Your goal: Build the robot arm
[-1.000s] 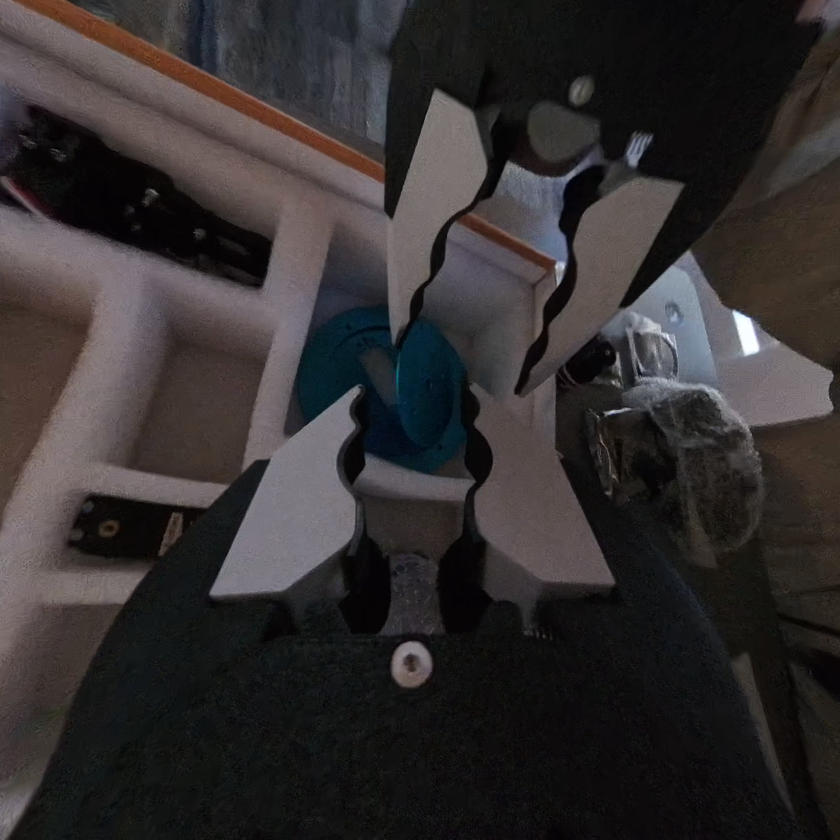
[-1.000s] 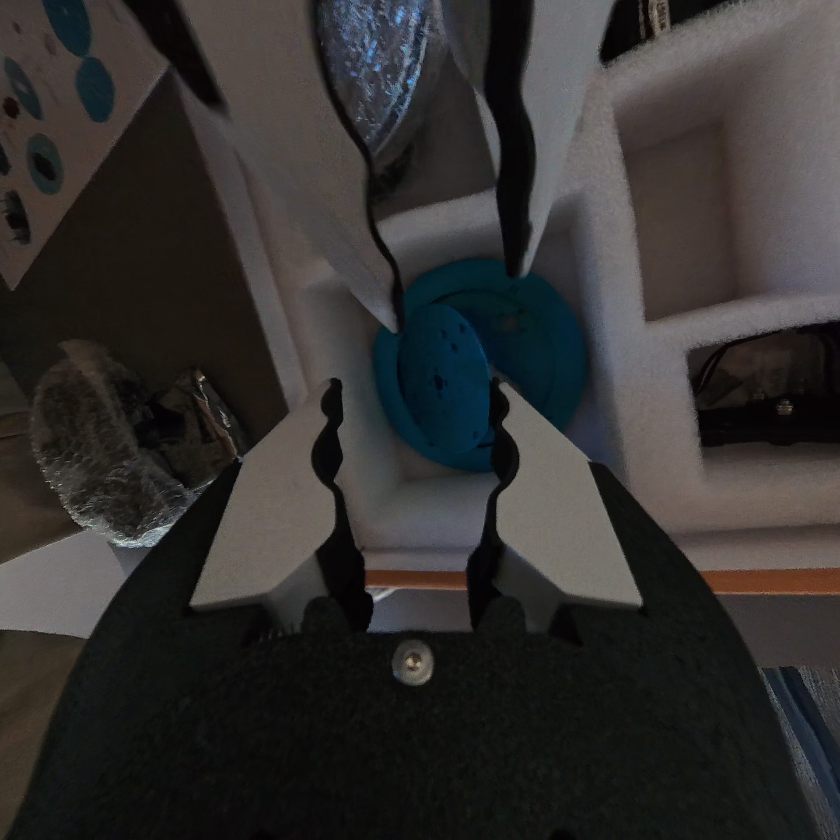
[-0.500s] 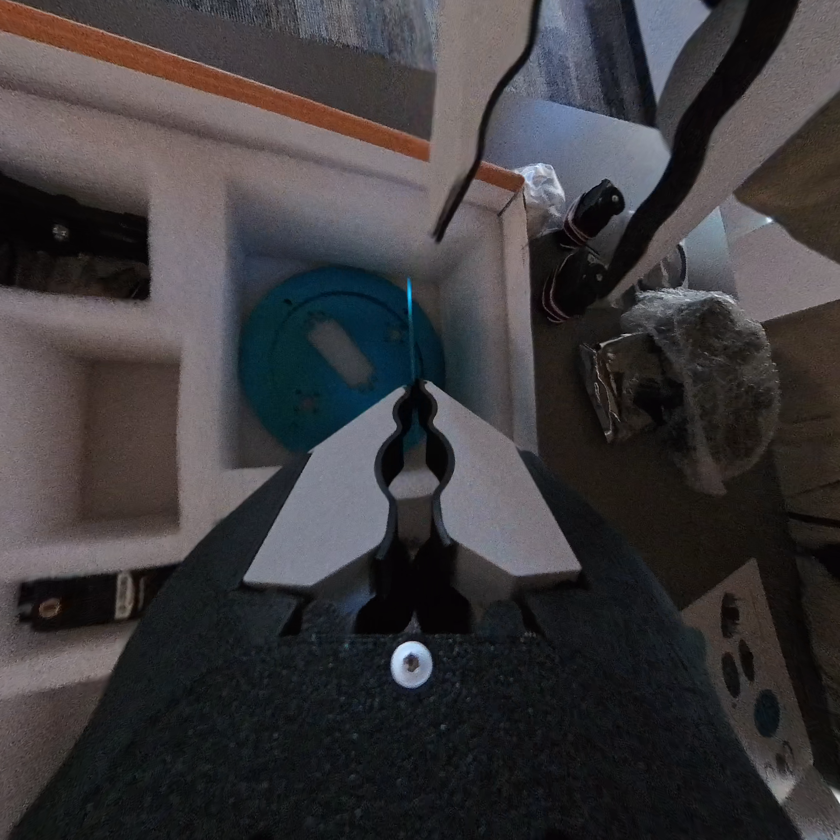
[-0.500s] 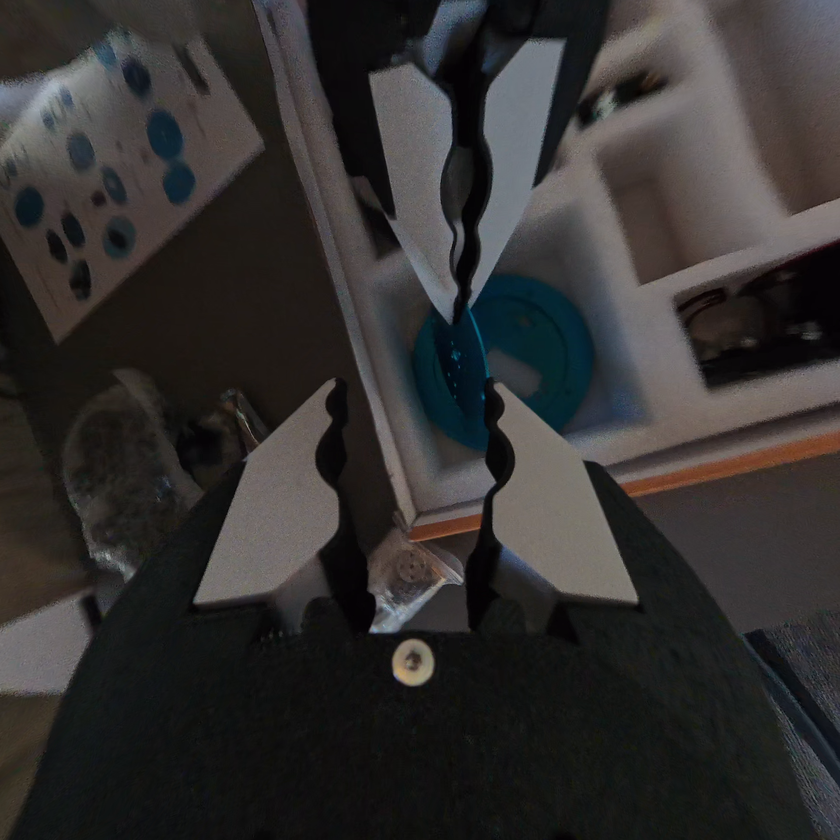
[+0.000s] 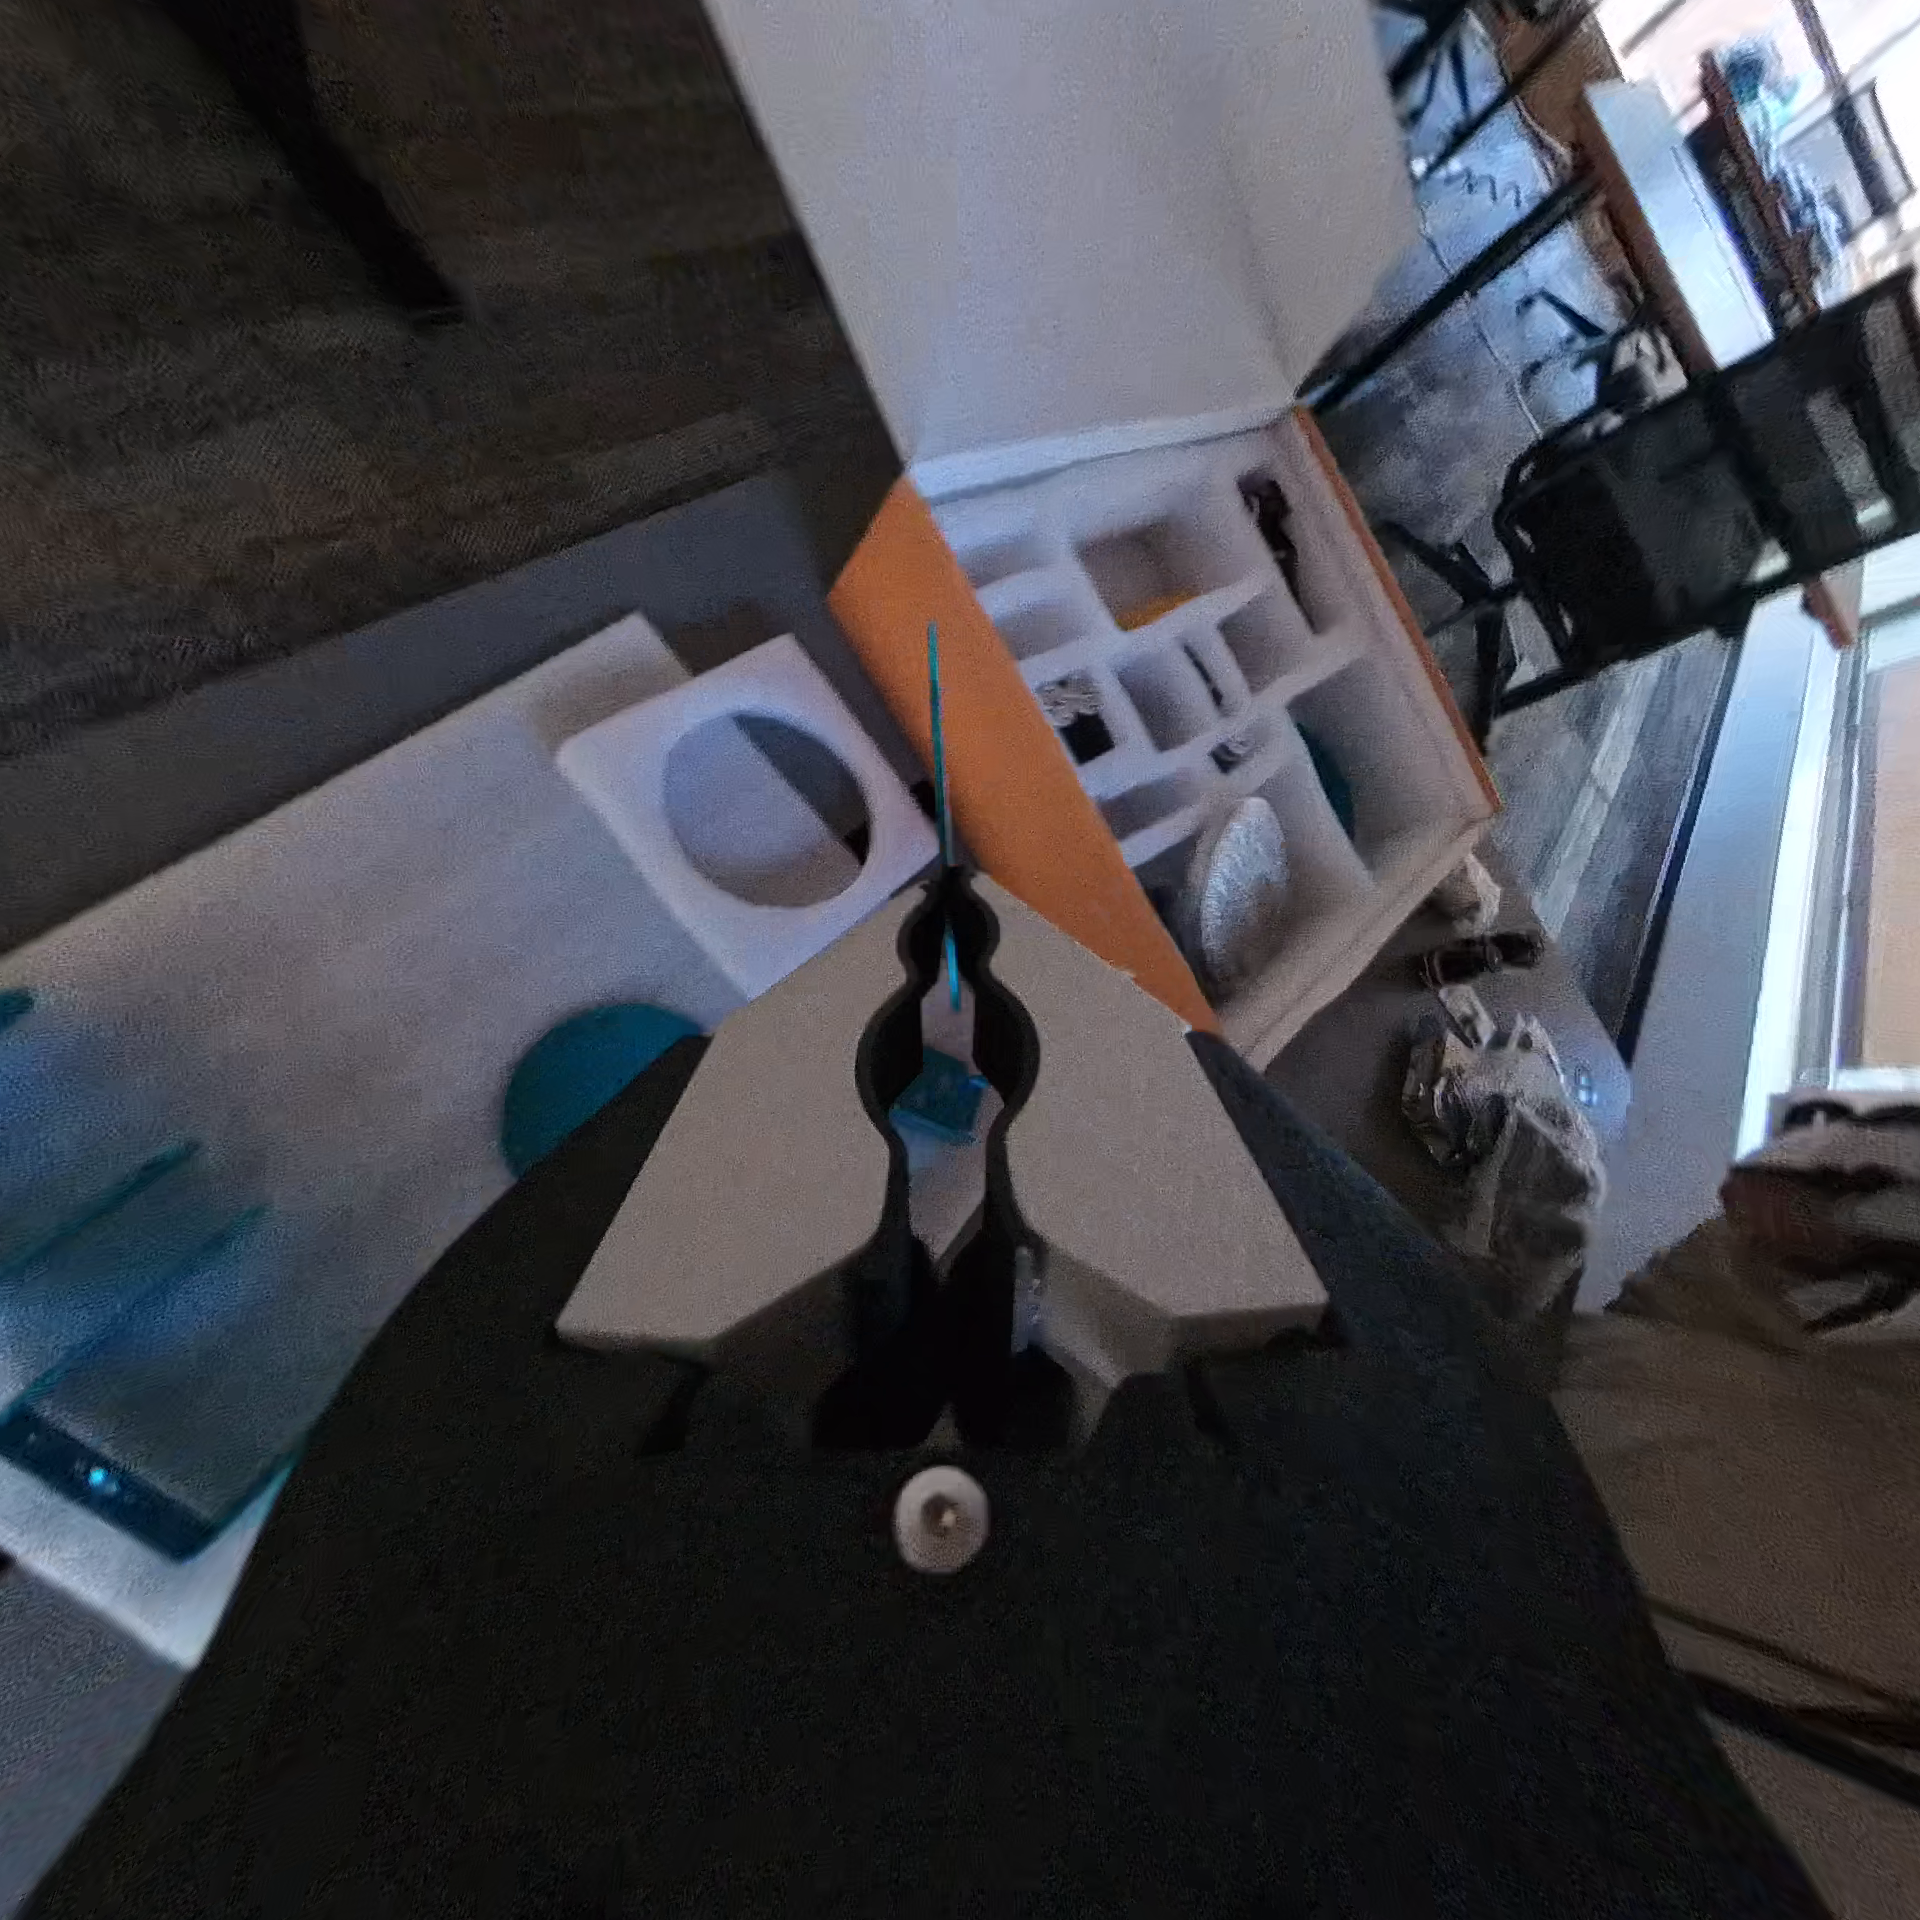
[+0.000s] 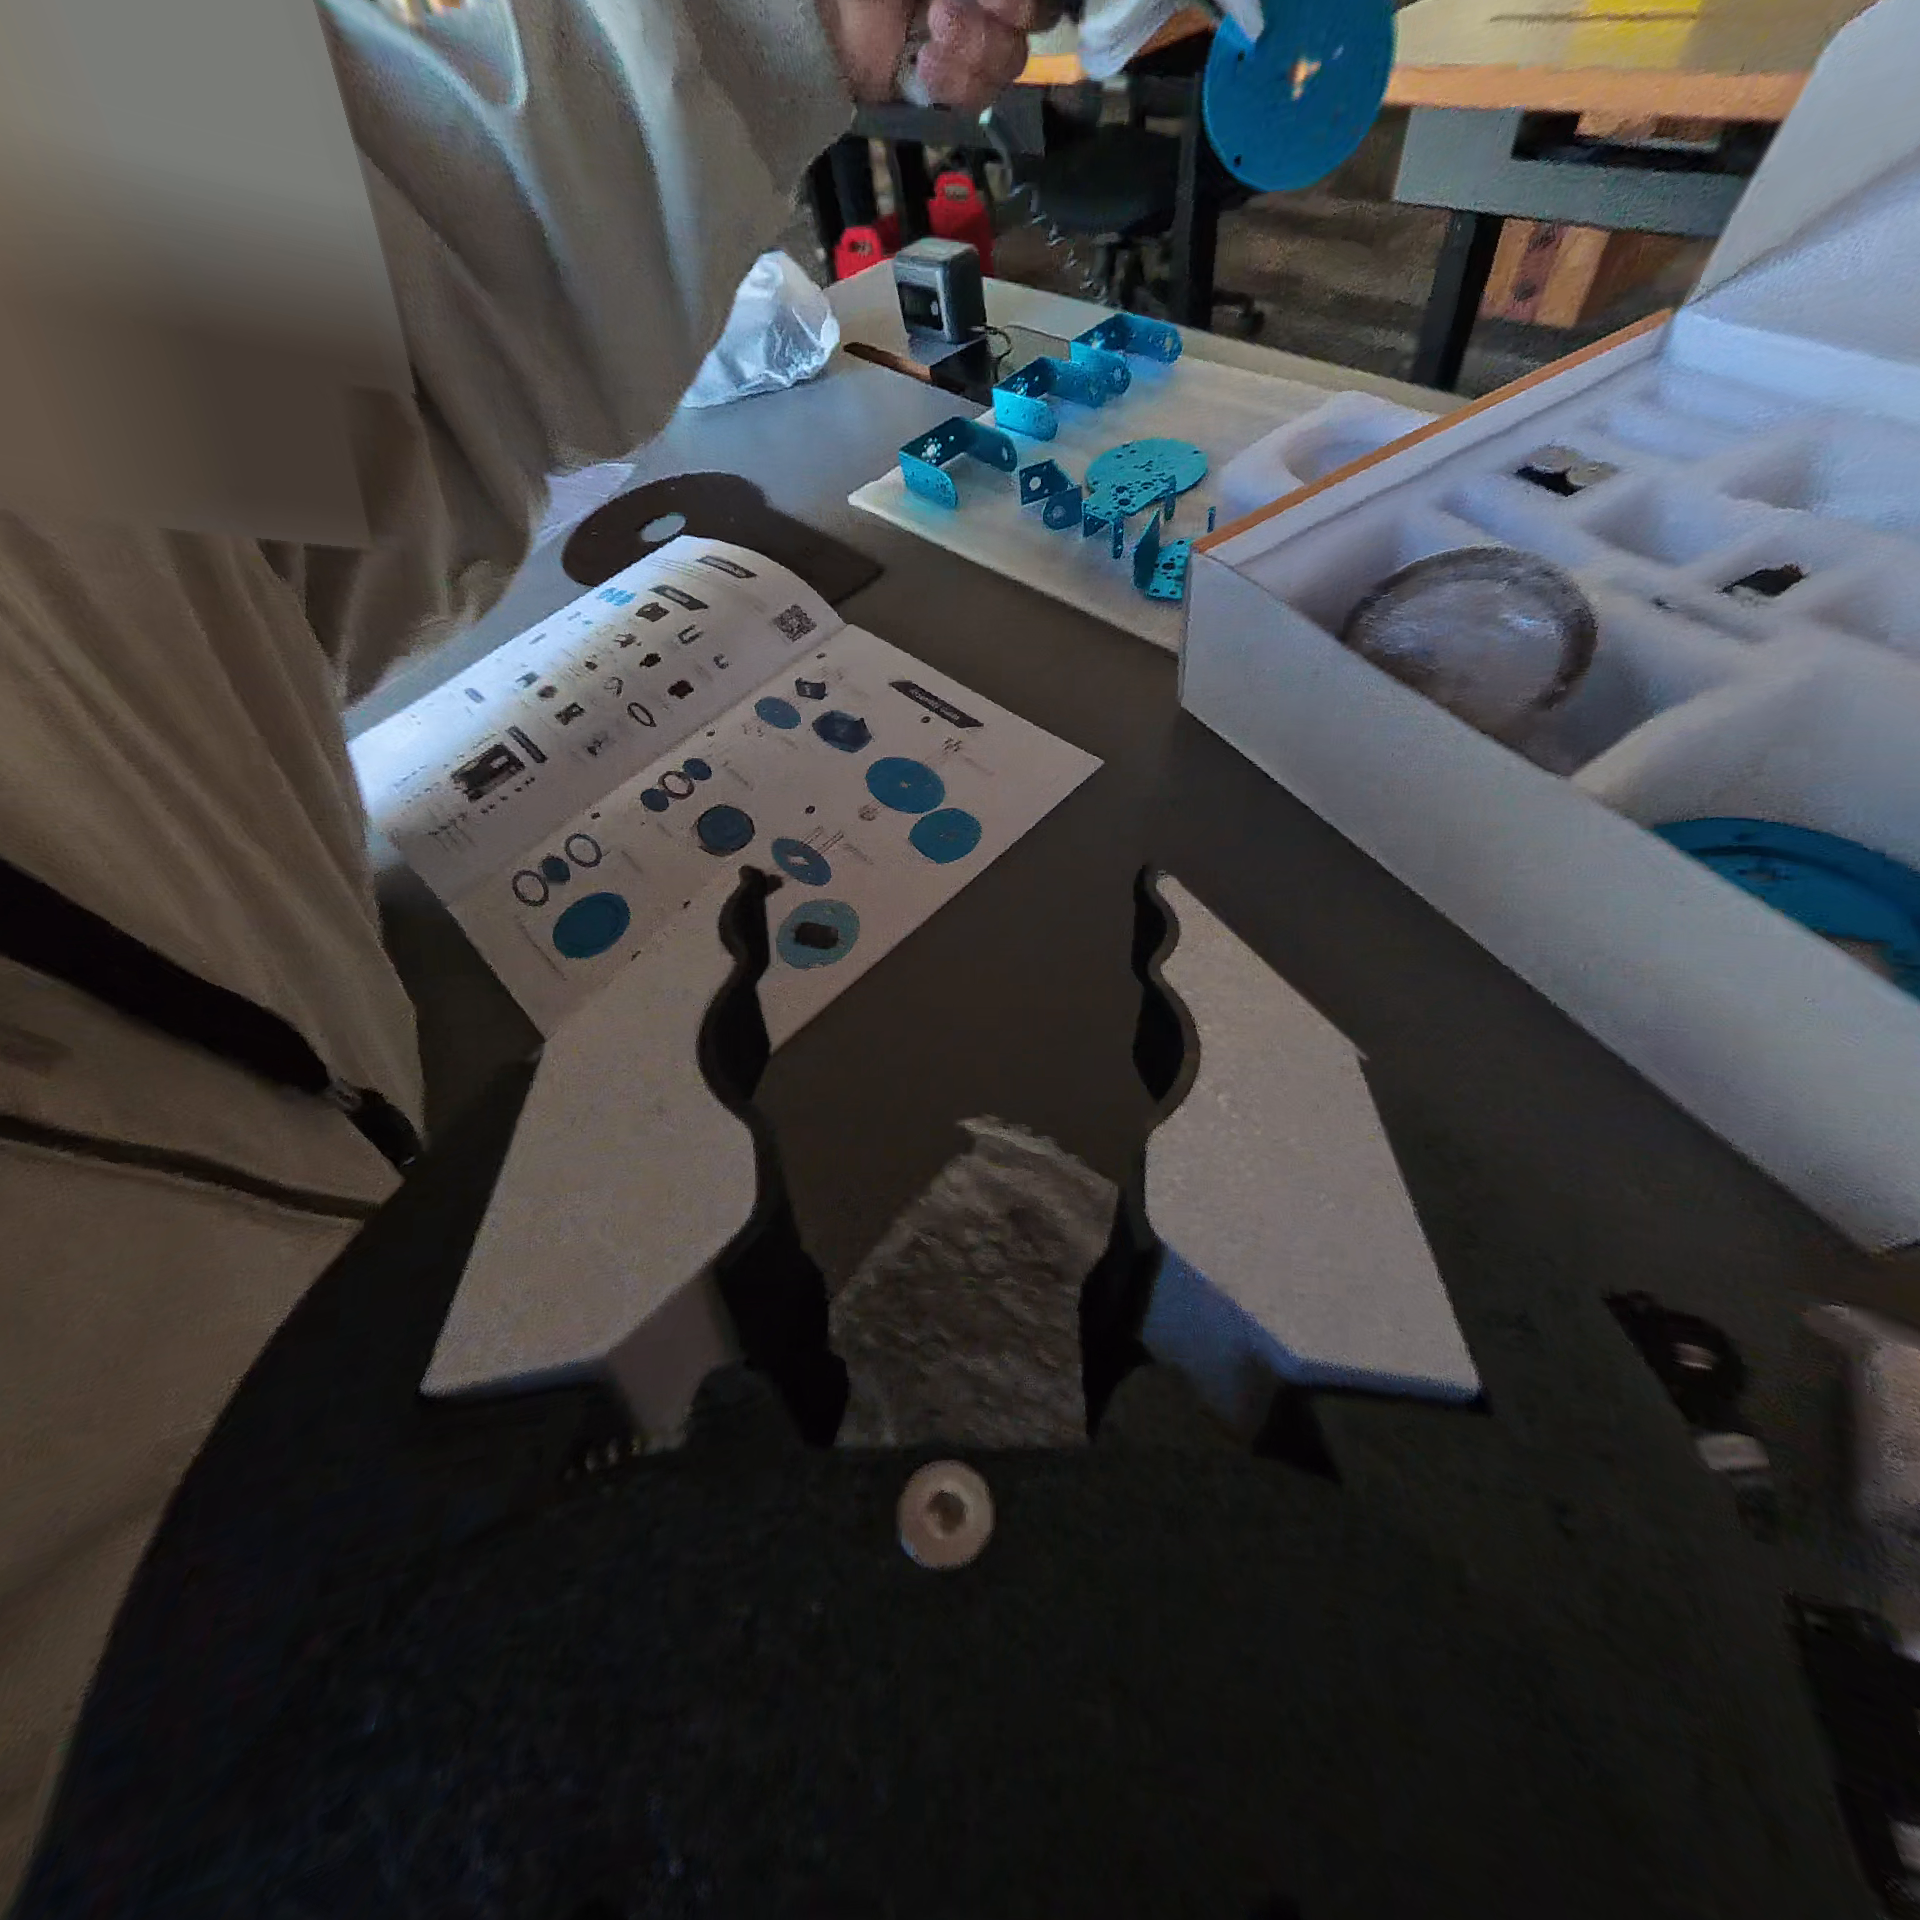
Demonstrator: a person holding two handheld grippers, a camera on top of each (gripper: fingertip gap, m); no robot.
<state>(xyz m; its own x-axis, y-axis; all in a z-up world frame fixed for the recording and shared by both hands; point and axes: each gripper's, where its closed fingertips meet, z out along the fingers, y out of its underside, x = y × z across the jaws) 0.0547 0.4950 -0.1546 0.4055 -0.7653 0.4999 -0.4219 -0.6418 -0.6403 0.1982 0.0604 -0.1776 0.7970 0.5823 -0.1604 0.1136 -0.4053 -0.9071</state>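
Note:
My left gripper (image 5: 948,883) is shut on a thin blue metal disc (image 5: 938,769), which I see edge-on sticking up from the fingertips. I hold it in the air, away from the white foam-lined box (image 5: 1382,665). In the right wrist view the same round, perforated disc (image 6: 1299,88) hangs at the top, by a person's hand (image 6: 956,42). My right gripper (image 6: 956,894) is open and holds nothing. It hovers above the dark table (image 6: 1039,987) between an open booklet (image 6: 727,748) and the box wall (image 6: 1455,831).
A second blue disc (image 6: 1808,883) and a bubble-wrapped round item (image 6: 1470,634) lie in box compartments. Blue brackets (image 6: 1039,416) lie on a white sheet (image 5: 312,935) beside a foam block with a round hole (image 5: 623,758). A wrapped bundle (image 5: 1507,1122) lies right of the box.
My left gripper closed on the blue disc in the box compartment, then lifted it out and away. My right gripper drew back from the box and opened a little wider.

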